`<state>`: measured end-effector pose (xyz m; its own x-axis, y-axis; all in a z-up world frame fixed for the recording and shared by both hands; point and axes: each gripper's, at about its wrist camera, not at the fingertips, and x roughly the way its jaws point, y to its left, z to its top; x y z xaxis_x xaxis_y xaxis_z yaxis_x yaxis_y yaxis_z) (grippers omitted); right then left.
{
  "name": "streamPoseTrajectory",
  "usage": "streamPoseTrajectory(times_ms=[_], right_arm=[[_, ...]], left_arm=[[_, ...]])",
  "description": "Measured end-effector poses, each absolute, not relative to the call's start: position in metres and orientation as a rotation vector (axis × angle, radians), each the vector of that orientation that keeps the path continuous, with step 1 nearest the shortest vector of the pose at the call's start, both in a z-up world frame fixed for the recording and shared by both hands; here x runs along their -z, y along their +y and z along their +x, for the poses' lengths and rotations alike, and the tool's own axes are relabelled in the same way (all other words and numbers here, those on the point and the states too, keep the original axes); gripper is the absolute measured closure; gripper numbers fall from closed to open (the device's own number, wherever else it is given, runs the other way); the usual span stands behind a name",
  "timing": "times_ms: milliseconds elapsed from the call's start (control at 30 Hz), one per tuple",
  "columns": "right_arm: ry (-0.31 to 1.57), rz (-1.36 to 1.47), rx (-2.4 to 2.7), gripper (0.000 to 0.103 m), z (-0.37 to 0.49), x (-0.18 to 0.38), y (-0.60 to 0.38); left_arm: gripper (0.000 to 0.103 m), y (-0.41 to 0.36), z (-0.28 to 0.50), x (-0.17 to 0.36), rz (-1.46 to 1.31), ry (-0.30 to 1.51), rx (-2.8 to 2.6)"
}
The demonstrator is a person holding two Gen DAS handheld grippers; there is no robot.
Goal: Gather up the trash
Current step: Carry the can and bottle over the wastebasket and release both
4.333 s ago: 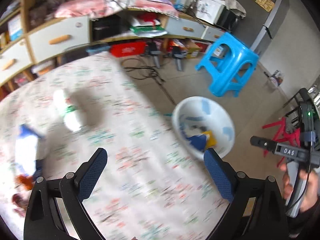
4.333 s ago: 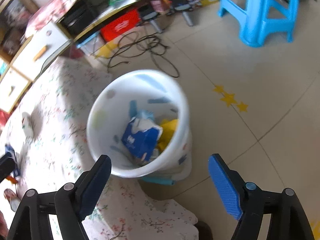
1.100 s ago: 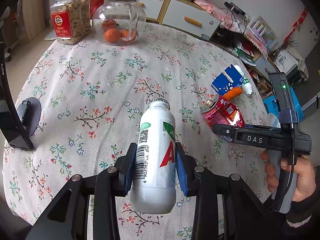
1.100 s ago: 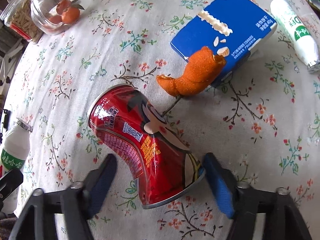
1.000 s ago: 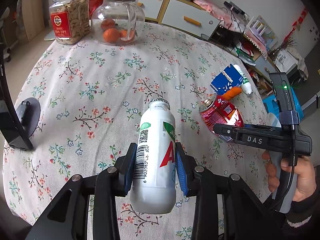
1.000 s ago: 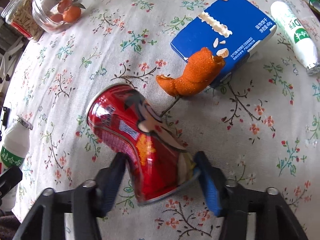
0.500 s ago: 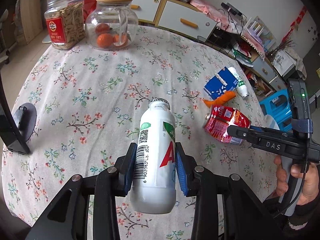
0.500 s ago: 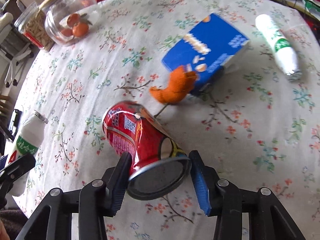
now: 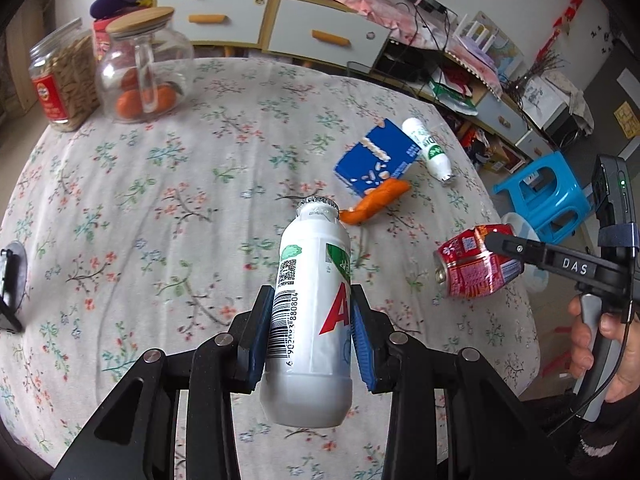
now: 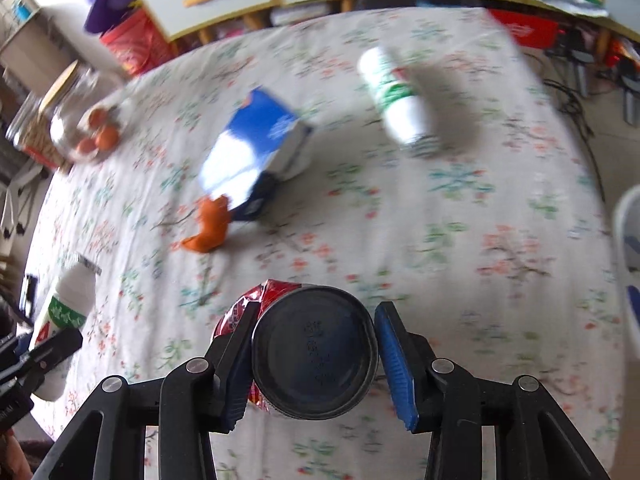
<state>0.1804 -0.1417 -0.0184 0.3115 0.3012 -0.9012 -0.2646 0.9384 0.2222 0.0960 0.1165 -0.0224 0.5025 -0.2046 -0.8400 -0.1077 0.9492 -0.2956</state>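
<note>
On the floral-clothed counter (image 9: 168,184) a blue carton (image 9: 376,157) lies near the far right side, an orange peel (image 9: 376,201) touching its near corner and a small white bottle with a green label (image 9: 430,151) lying on its side just beyond it. At the far left edge stand a glass jar of oranges (image 9: 142,68) and a jar of seeds (image 9: 64,80); nothing lies between the held items and the white bin (image 10: 628,264) showing at the counter's right edge. Behind are drawers with orange handles (image 9: 276,24), cluttered shelves and a blue stool (image 9: 548,196) on the floor. The left gripper (image 9: 310,334) has its fingers clamped on a white drink bottle (image 9: 310,312), held upright above the cloth. The right gripper (image 10: 314,354) has its fingers closed on the crushed red can (image 10: 312,352), its dark base facing the camera. Compared with half a second ago, the can has risen off the cloth and swung toward the bin side; the right view is motion-blurred.
</note>
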Motion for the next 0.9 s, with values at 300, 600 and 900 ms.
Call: streamPoseTrajectory(times_ms=[300, 600, 900], right_arm=[[1.159, 0.158, -0.253, 0.054, 0.196, 0.002, -0.220], [1.114, 0.297, -0.028, 0.054, 0.212, -0.006, -0.331], [1.115, 0.363, 0.179, 0.053, 0.212, 0.010, -0.435]], left_arm=[[0.064, 0.074, 0.118, 0.019, -0.301, 1.059, 0.115], [0.064, 0.018, 0.142, 0.019, -0.245, 1.080, 0.198], [0.064, -0.049, 0.163, 0.016, -0.188, 1.083, 0.302]])
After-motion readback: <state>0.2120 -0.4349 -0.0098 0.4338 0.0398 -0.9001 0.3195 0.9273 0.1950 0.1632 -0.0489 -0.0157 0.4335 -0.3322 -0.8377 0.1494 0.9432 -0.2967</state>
